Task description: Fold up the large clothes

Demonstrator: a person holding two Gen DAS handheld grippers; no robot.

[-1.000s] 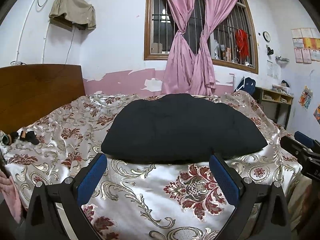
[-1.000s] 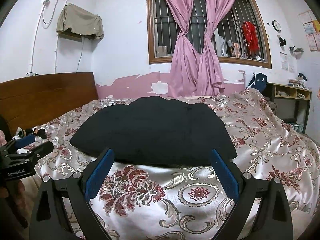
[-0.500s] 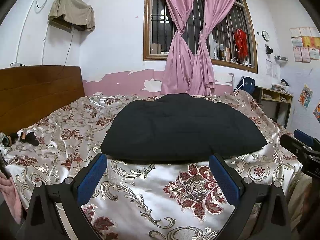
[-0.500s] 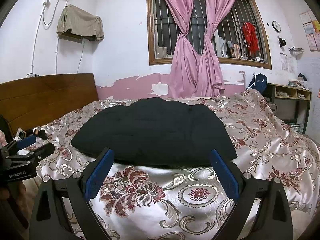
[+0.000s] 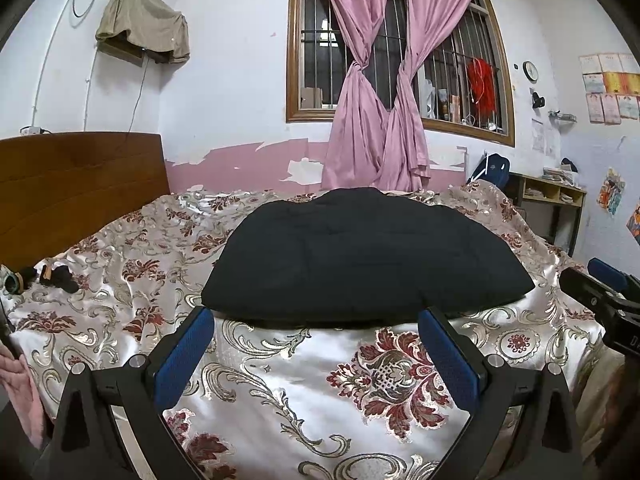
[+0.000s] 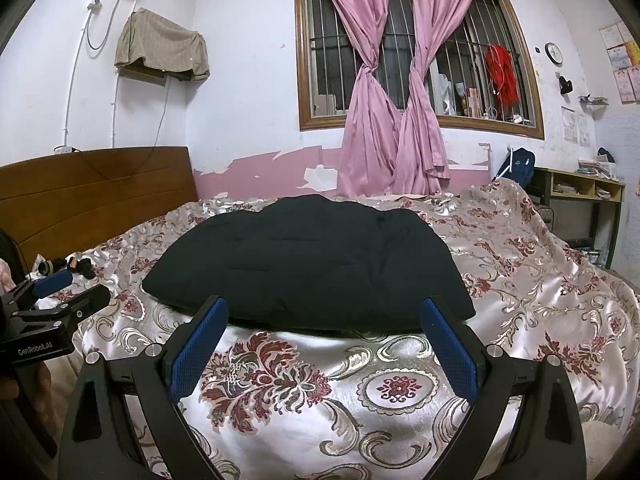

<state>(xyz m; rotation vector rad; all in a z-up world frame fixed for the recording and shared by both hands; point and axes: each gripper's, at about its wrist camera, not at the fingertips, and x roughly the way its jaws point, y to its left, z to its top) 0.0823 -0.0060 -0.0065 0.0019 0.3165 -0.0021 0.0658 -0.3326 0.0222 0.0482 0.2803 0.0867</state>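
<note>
A large black garment [image 5: 360, 256] lies folded flat in the middle of the bed; it also shows in the right wrist view [image 6: 312, 264]. My left gripper [image 5: 316, 320] is open and empty, held just short of the garment's near edge. My right gripper [image 6: 322, 308] is open and empty, also just short of the near edge. The right gripper shows at the right edge of the left wrist view [image 5: 600, 296]. The left gripper shows at the left edge of the right wrist view [image 6: 52, 300].
The bed has a shiny floral bedspread [image 5: 304, 380] and a wooden headboard [image 5: 72, 184] at the left. Small dark items [image 5: 52, 276] lie near the headboard. A window with pink curtains [image 5: 380, 112] is behind the bed, and a wooden shelf [image 5: 556, 200] stands at the right.
Both grippers have stayed open and nearly still, with only a slight drift of the views. The garment has not moved.
</note>
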